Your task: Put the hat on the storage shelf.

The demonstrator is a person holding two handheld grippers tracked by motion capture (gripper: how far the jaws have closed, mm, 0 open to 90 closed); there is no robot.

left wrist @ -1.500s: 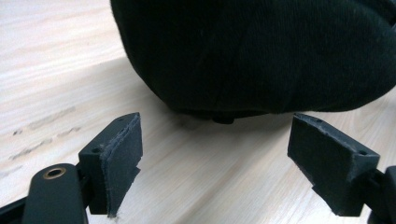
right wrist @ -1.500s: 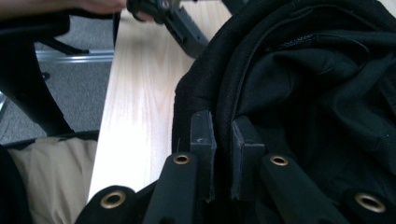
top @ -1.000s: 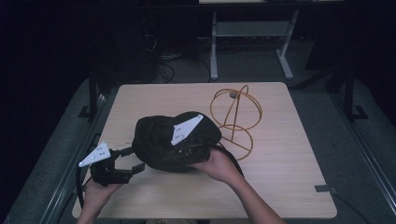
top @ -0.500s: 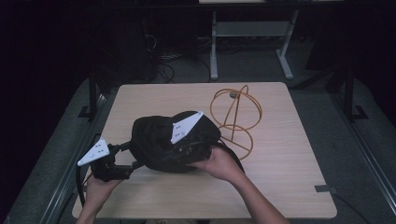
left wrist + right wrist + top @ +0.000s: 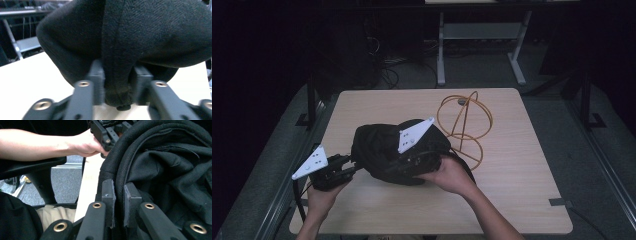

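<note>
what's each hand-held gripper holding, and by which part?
Both hold the black hat. The left hand-held gripper pinches its thick rolled edge; the right hand-held gripper clamps the rim at the opening.

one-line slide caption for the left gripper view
Left gripper clamps the thick rim of a black hat above the light wooden table.
</note>
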